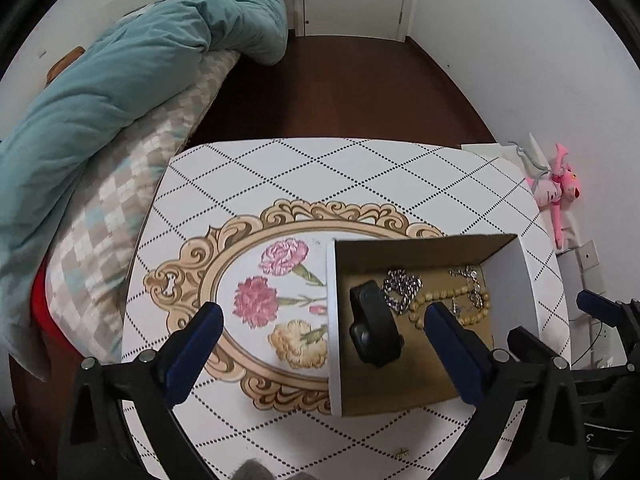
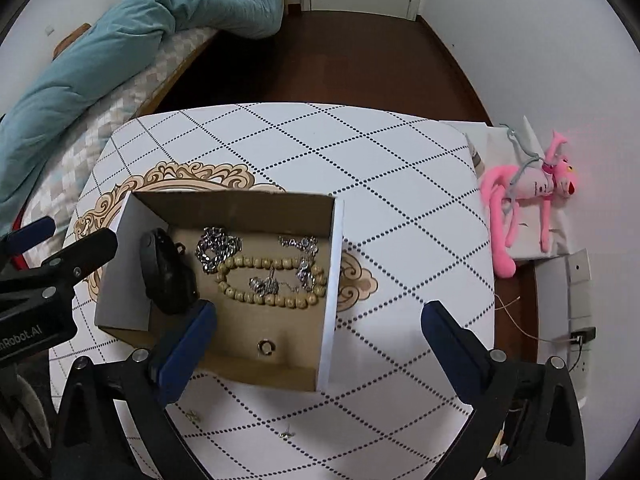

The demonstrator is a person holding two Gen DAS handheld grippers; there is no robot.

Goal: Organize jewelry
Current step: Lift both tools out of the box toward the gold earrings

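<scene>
The cardboard box [image 2: 224, 280] sits mid-frame on the desk [image 2: 400, 200], already gathering the jewelry: a beaded bracelet [image 2: 272, 280], a silver chain [image 2: 216, 250], a ring [image 2: 265, 347] and a black band [image 2: 166, 272]. Two small earrings [image 2: 286, 435] lie loose on the desk at the lower edge, probably next. Both the right gripper [image 2: 316, 340] and the left gripper [image 1: 324, 344] hover spread wide, holding nothing.
</scene>
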